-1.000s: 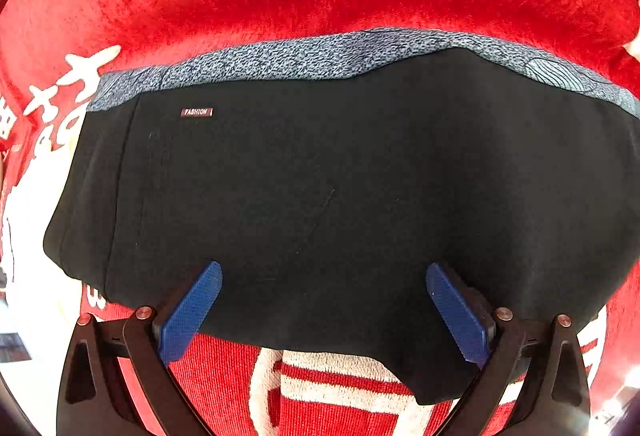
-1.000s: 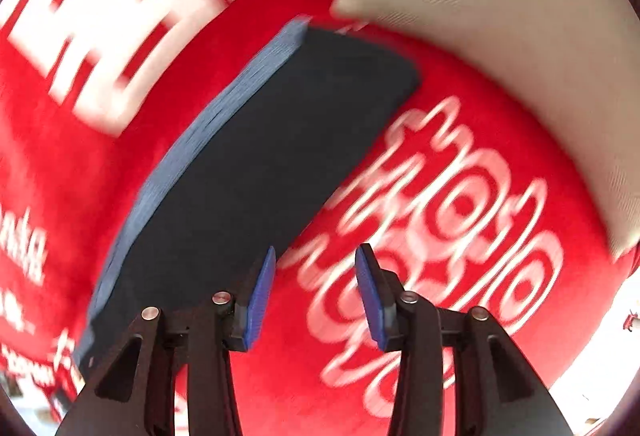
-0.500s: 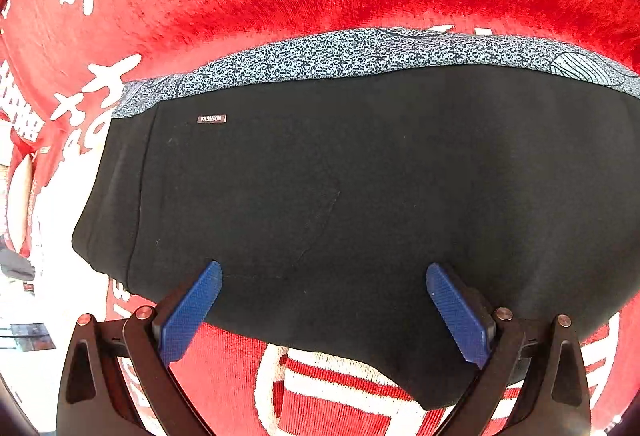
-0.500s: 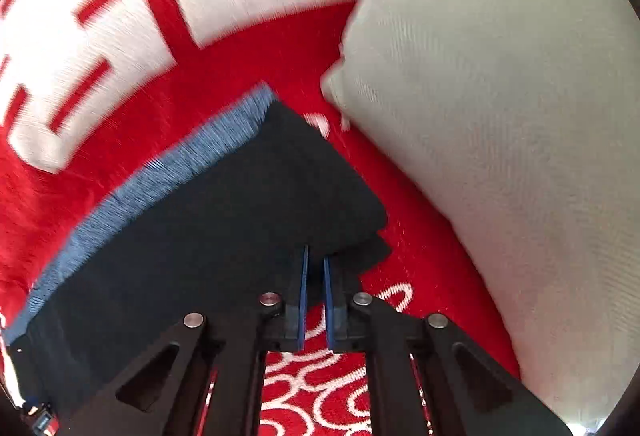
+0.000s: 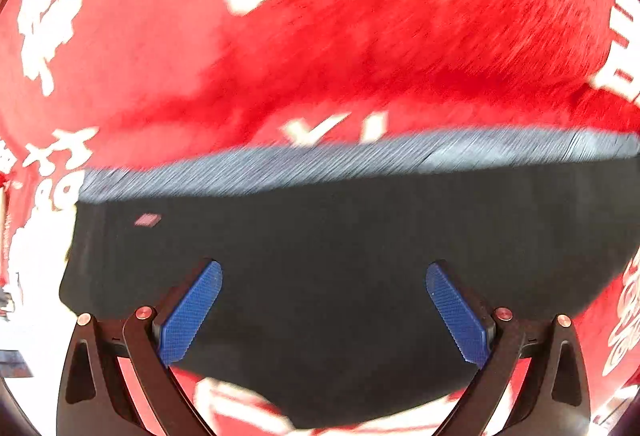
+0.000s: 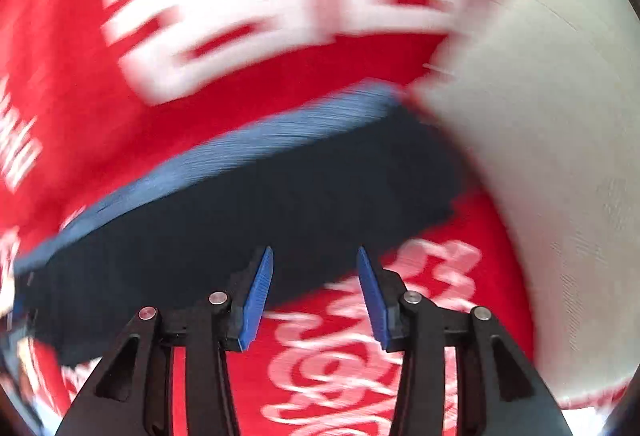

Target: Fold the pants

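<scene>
The black pants (image 5: 340,256) lie folded flat on a red blanket, their grey patterned waistband (image 5: 360,160) along the far edge and a small label near the left end. My left gripper (image 5: 324,312) hovers above them, wide open, holding nothing. In the right wrist view the pants (image 6: 248,212) run from lower left to the pillow, the waistband (image 6: 240,148) on the far side. My right gripper (image 6: 314,296) hangs over the pants' near edge, its jaws opening with nothing between them.
A red blanket (image 5: 320,48) with large white characters covers the whole surface. A pale grey pillow (image 6: 540,156) lies against the right end of the pants in the right wrist view. Bright floor shows at the left edge of the left wrist view.
The right gripper shut over the pants' corner, then let go and lifted away while rolling. The left gripper stayed open and pulled back, so the pants sit lower in its view.
</scene>
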Demonstrator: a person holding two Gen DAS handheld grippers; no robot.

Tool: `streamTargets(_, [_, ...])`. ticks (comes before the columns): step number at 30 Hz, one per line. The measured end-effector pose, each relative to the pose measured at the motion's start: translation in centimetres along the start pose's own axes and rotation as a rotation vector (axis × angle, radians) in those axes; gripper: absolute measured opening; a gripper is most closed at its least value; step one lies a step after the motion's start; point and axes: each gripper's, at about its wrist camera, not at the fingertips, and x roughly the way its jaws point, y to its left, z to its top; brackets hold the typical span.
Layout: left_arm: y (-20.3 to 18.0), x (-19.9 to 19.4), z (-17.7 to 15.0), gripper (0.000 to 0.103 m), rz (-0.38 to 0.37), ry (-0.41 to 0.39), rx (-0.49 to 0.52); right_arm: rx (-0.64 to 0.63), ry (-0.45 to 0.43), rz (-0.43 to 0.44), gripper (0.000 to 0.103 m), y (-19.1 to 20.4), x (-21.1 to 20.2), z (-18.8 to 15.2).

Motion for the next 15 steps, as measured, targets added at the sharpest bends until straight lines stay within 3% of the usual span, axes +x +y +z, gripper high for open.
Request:
streamTargets(2, [-2.2,0.7,1.6,0.103,-0.028,-0.015,-0.015,-0.034,0.02,0.104,0.025,3.8,2.0,0.9])
streamTargets(5, [-5.4,2.8,3.0,0.103,-0.015,-0.014,-0.005,-0.051,0.048,0.187,0.024,7.7,5.8,2.9])
streamTargets(8, [-7.1,5.1,2.7,0.103,-0.017,0.038,-0.012,-0.107,0.067,0.134,0.024,9.8,8.3,2.9])
streamTargets(11, [-6.8,5.1,2.1,0.103,-0.035,0.013,-0.049,-0.113,0.015,0.104,0.019,7.4,8.8,3.3])
streamTargets(15, [-6.1,5.4,2.0,0.103,-0.05,0.009,-0.072,-0.03,-0.023,-0.011,0.019,0.9,8.5,4.8])
